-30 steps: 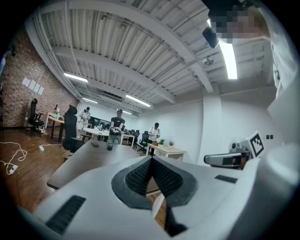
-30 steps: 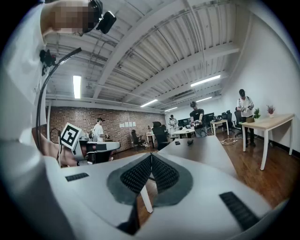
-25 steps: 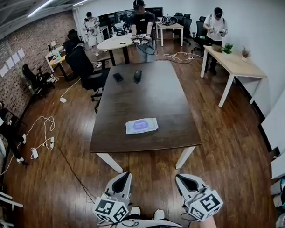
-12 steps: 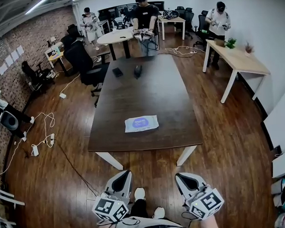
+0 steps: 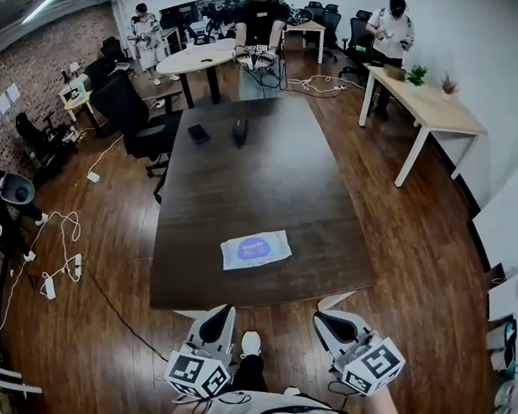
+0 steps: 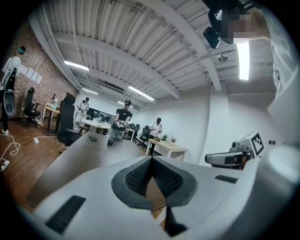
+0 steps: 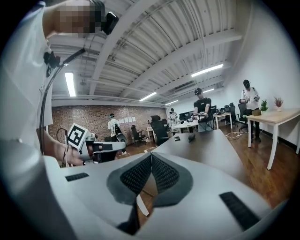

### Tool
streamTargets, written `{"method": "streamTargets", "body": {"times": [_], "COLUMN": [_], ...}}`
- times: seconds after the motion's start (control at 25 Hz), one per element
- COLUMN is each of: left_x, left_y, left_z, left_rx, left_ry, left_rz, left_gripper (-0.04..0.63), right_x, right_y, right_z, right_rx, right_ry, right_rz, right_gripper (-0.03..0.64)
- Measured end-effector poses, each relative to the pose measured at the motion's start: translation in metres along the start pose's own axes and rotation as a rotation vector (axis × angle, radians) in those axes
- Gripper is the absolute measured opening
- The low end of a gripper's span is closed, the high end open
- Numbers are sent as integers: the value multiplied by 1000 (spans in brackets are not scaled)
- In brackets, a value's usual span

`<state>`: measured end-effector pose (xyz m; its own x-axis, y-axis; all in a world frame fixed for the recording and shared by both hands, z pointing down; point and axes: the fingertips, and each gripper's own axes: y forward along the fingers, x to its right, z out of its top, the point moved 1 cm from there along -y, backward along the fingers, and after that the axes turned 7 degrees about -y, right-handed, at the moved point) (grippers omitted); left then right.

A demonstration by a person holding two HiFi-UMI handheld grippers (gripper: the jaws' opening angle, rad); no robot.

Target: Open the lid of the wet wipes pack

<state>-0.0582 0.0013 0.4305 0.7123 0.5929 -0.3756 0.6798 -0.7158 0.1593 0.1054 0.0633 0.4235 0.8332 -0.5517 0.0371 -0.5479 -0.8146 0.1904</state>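
Observation:
The wet wipes pack (image 5: 255, 249) is a flat white pouch with a blue oval label. It lies lid side up near the front edge of the dark wooden table (image 5: 241, 185). My left gripper (image 5: 221, 312) and right gripper (image 5: 321, 319) hang side by side just short of that edge, below the pack and apart from it. In the left gripper view the left gripper (image 6: 151, 159) has its ribbed pads meeting with nothing between them. The right gripper (image 7: 151, 155) is likewise shut and empty. The jaws hide the pack in both gripper views.
Two small black objects (image 5: 198, 133) (image 5: 239, 131) lie at the table's far end, where a person (image 5: 257, 24) stands. A black office chair (image 5: 128, 113) is at the left. A light wooden desk (image 5: 425, 111) is at the right, and cables (image 5: 57, 251) trail on the floor.
Both grippers and the head view have moved forward toward the table. The front edge and the pack now sit much closer to the jaws. Both grippers stay shut.

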Motion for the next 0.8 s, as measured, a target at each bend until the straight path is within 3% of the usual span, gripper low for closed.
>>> {"method": "streamTargets", "body": {"times": [0.24, 0.4, 0.6, 0.8], "left_x": [-68, -109, -142, -170], "left_y": [64, 106, 142, 170], "left_z": [45, 60, 54, 13], "left_rx": [-12, -32, -91, -192], "left_ry": [5, 9, -1, -42], "left_rz": [-55, -82, -114, -91], "left_gripper": [2, 2, 2, 2], "right_x": [34, 54, 76, 91], "right_y": [94, 157, 224, 271], "right_z": [44, 51, 30, -6], "right_rx": [24, -8, -106, -300], "right_ry": [-3, -40, -99, -201], "right_rz": [-24, -26, -6, 68], "right_gripper": [8, 8, 8, 8]}}
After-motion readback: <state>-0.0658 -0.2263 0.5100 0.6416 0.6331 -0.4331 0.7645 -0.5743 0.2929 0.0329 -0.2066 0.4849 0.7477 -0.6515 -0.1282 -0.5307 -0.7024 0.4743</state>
